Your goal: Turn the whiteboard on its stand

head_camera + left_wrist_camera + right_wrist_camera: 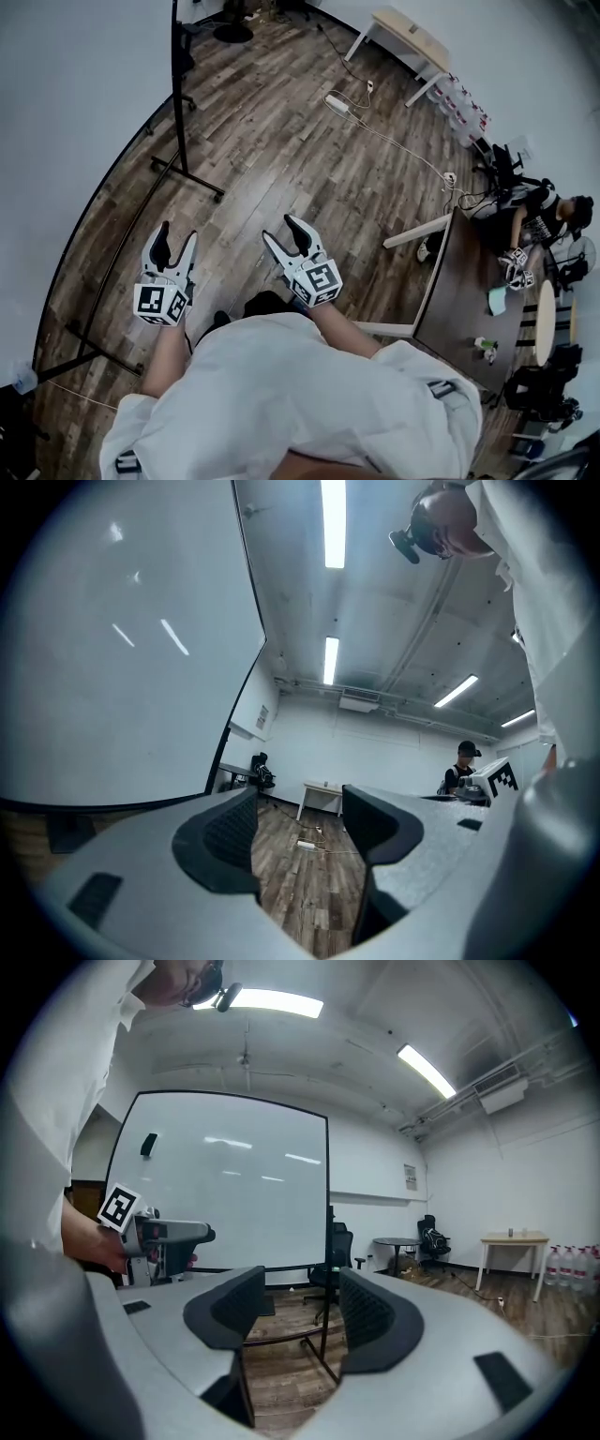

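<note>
head view: left claw (178, 232) and right claw (278, 228) both gape empty over wood floor (281, 141), whiteboard (56, 141) standing at nine o'clock.

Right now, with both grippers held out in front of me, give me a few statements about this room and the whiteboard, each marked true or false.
1. The left gripper and the right gripper both have their jaws apart with nothing between them. True.
2. The left gripper is clamped on the edge of the whiteboard. False: it holds nothing, and the whiteboard stands off to its side.
3. The floor is wood planks. True.
4. No one else is in the room. False: another person sits by the dark table.
5. A power strip lies on the floor. True.
</note>
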`<move>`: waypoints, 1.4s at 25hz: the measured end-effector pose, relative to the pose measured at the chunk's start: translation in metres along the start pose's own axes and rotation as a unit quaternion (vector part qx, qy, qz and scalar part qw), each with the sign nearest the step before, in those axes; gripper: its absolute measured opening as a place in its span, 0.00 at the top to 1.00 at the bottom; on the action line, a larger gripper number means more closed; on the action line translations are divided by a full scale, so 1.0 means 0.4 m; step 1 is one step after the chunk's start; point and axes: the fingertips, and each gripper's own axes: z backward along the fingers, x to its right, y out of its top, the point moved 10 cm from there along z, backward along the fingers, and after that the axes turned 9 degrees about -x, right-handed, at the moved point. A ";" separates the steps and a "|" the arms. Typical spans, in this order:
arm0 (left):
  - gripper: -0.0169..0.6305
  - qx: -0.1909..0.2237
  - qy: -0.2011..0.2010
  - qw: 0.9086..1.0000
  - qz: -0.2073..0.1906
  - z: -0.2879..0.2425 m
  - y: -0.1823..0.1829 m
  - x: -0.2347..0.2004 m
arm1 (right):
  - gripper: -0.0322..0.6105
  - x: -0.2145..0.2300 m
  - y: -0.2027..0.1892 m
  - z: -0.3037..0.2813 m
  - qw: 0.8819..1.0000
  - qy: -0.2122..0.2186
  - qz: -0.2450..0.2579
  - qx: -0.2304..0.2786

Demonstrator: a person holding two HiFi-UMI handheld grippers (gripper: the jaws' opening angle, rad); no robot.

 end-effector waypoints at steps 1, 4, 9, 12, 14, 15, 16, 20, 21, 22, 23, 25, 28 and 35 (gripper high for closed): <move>0.56 -0.004 -0.001 1.000 0.001 -0.023 -0.004 -0.006 | 0.57 0.020 -0.002 -0.013 1.000 0.001 -0.001 -0.001; 0.56 -0.007 -0.001 1.000 0.009 -0.100 0.000 -0.019 | 0.57 0.095 -0.010 -0.062 1.000 -0.001 -0.010 0.000; 0.56 0.005 0.025 1.000 -0.006 -0.251 0.068 -0.013 | 0.58 0.253 0.008 -0.194 0.999 0.029 -0.020 0.018; 0.56 0.003 0.048 0.999 -0.006 -0.367 0.093 -0.017 | 0.58 0.361 0.035 -0.276 0.998 0.060 -0.014 0.029; 0.56 0.007 0.058 0.998 -0.003 -0.440 0.114 -0.010 | 0.58 0.440 0.053 -0.322 0.996 0.077 -0.012 0.031; 0.56 0.008 0.064 0.998 -0.005 -0.474 0.124 -0.007 | 0.58 0.480 0.060 -0.344 0.996 0.084 -0.012 0.032; 0.56 0.008 0.073 0.997 -0.009 -0.506 0.134 -0.006 | 0.58 0.519 0.065 -0.368 0.995 0.092 -0.014 0.032; 0.56 0.012 0.121 0.992 -0.015 -0.618 0.160 -0.001 | 0.58 0.659 0.076 -0.461 0.991 0.127 -0.019 0.029; 0.56 0.013 0.133 0.991 -0.018 -0.640 0.163 0.005 | 0.58 0.688 0.077 -0.478 0.990 0.138 -0.018 0.029; 0.56 0.013 0.144 0.989 -0.022 -0.660 0.166 0.011 | 0.58 0.714 0.078 -0.495 0.988 0.150 -0.015 0.029; 0.56 0.013 0.153 0.988 -0.025 -0.681 0.168 0.015 | 0.58 0.739 0.078 -0.512 0.986 0.162 -0.012 0.029; 0.56 0.017 0.167 0.985 -0.024 -0.723 0.175 0.018 | 0.58 0.785 0.087 -0.558 0.983 0.182 -0.010 0.031; 0.56 0.017 0.182 0.983 -0.032 -0.766 0.182 0.015 | 0.58 0.829 0.117 -0.627 0.979 0.199 -0.015 0.045; 0.56 0.009 0.214 0.977 -0.001 -0.851 0.143 -0.109 | 0.58 0.890 0.133 -0.806 0.974 0.224 -0.011 0.034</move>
